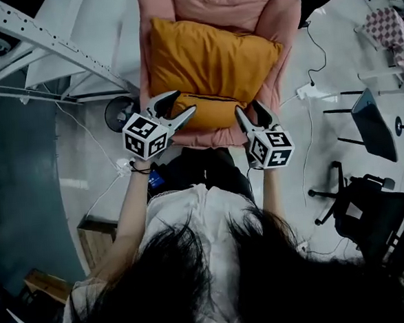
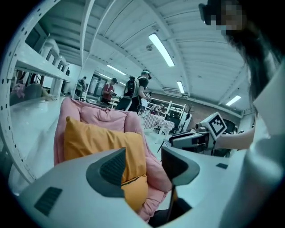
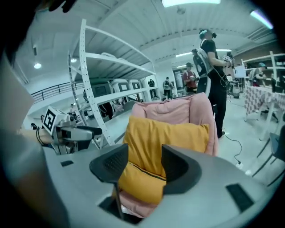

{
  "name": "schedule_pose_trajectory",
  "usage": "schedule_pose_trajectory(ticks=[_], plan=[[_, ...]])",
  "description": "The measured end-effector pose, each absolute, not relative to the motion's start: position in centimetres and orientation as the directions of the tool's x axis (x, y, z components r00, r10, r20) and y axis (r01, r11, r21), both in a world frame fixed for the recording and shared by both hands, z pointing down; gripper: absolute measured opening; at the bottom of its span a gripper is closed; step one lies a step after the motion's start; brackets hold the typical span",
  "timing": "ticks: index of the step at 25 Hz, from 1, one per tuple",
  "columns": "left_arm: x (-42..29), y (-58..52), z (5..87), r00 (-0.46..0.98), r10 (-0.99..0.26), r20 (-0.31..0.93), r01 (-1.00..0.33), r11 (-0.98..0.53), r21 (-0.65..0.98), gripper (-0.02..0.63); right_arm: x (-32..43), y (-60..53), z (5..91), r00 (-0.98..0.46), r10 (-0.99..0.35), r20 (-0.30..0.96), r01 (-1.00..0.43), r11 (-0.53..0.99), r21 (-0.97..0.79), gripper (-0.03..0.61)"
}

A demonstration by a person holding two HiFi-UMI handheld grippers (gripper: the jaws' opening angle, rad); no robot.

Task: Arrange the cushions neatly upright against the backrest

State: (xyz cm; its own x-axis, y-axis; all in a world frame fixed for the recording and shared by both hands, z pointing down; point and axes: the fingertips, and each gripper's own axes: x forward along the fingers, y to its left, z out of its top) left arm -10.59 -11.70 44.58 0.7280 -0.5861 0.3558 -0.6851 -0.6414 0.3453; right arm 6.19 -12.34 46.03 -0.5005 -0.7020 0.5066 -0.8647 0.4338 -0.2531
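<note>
A pink armchair [image 1: 246, 9] holds two orange cushions. The larger cushion [image 1: 209, 60] leans upright against the backrest, and it also shows as the big cushion [image 2: 98, 138] in the left gripper view. A second cushion [image 1: 209, 112] lies flat on the seat beneath it, zipper edge forward. My left gripper [image 1: 184, 102] hovers open at the seat's front left corner, nothing between its jaws. At the front right corner my right gripper [image 1: 248, 108] is open too, and the right gripper view shows the upright cushion [image 3: 164, 133] beyond its jaws.
A white metal shelving rack [image 1: 41, 37] stands left of the armchair. A power strip with cables [image 1: 311, 91] lies on the floor to the right, near a black office chair [image 1: 371, 214]. People [image 3: 211, 58] stand behind the armchair.
</note>
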Motion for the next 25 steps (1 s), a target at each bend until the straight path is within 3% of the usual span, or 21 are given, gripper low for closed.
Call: schedule_pose_trajectory(ticks=[5, 11, 18, 25], plan=[[-9.6, -8.0, 43.3, 0.759, -0.570, 0.315, -0.651, -0.659, 0.377, 0.250, 6.0, -9.3, 43.9, -0.482, -0.740, 0.468, -0.876, 0.392, -0.282, 0.200], [-9.0, -7.0, 43.2, 0.754, -0.592, 0.285, -0.655, -0.641, 0.400, 0.190, 5.4, -7.3, 43.8, -0.486, -0.723, 0.490, -0.874, 0.389, -0.292, 0.167], [-6.8, -5.2, 42.9, 0.758, -0.584, 0.291, -0.651, -0.647, 0.397, 0.166, 5.2, -6.7, 43.3, -0.516, -0.706, 0.485, -0.857, 0.432, -0.282, 0.133], [-3.8, -2.6, 41.1, 0.703, -0.655, 0.276, -0.708, -0.609, 0.359, 0.126, 7.6, -3.6, 42.5, -0.583, -0.672, 0.456, -0.812, 0.495, -0.308, 0.119]])
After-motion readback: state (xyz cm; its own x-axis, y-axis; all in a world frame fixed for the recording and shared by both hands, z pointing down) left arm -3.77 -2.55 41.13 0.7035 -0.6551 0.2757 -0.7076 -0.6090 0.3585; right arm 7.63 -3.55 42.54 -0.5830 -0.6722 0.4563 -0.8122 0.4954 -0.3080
